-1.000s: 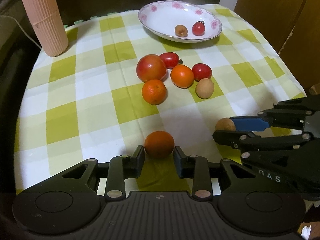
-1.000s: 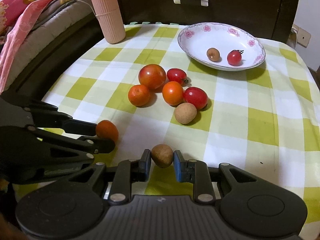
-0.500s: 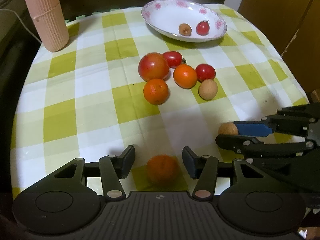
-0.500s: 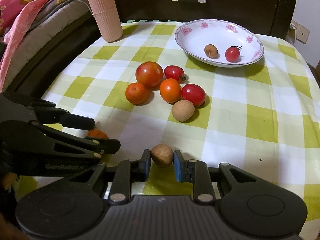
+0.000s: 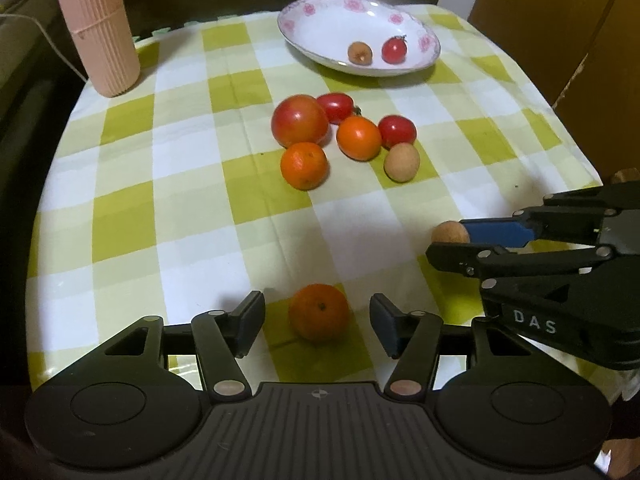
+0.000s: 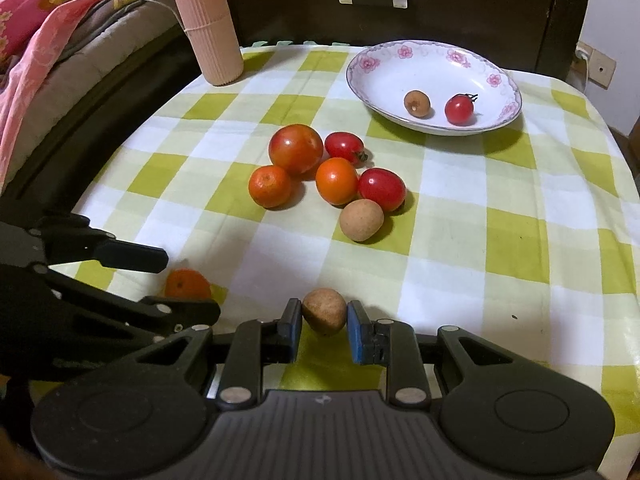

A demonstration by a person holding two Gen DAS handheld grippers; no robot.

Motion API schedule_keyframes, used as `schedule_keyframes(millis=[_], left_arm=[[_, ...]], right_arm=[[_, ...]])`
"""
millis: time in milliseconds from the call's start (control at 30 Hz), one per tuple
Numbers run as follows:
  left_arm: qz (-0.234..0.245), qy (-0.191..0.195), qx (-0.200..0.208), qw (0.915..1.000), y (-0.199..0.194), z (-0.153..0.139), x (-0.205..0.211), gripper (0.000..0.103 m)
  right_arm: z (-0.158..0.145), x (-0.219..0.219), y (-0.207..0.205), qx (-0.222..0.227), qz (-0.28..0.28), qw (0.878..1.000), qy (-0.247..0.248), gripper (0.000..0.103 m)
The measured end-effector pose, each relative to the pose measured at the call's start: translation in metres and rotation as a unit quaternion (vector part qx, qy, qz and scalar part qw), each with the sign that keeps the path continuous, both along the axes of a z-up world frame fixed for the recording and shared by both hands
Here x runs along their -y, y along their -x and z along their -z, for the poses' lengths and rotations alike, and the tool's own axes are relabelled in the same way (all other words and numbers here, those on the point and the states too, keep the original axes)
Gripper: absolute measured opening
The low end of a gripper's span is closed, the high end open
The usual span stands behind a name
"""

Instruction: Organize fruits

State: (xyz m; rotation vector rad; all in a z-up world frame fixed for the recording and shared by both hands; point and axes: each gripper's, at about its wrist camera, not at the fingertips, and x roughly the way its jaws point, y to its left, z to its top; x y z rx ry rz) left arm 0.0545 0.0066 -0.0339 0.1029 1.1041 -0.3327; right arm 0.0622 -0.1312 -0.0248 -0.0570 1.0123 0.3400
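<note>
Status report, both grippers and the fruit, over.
Left gripper open, jaws just opened, orange loose on the cloth between them. Right gripper shut on brown fruit. Plate path unobstructed.

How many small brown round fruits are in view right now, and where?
3. One in the flowered plate beside a cherry tomato; one on the cloth at the near edge of the fruit cluster; one clamped in the right gripper. None looks hidden.

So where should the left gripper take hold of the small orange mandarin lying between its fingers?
Across its widest middle, coming down from above: the small orange mandarin is round, resting free on the checked tablecloth, already centred in the open left gripper, whose jaws have just been opening.
</note>
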Motion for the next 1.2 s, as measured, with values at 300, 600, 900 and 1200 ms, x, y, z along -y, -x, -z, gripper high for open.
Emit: schedule_keyframes(millis=[300, 600, 900, 1200], left_arm=[[0.000, -0.013, -0.001, 0.9999, 0.000, 0.006, 0.003, 0.060], [0.000, -0.014, 0.009, 0.9999, 0.002, 0.005, 0.002, 0.041], [0.002, 0.003, 0.025, 0.9997, 0.001, -0.006, 0.005, 0.041], [0.004, 0.018, 0.060, 0.9980, -0.017, -0.026, 0.015, 0.041]], right_arm=[[-0.001, 0.002, 0.003, 0.000, 0.003, 1.000, 0.001, 0.024], [0.002, 0.001, 0.001, -0.004, 0.000, 1.000, 0.004, 0.023], [-0.003, 0.002, 0.001, 0.010, 0.004, 1.000, 0.005, 0.023], [-0.013, 0.004, -0.011, 0.028, 0.012, 1.000, 0.001, 0.024]])
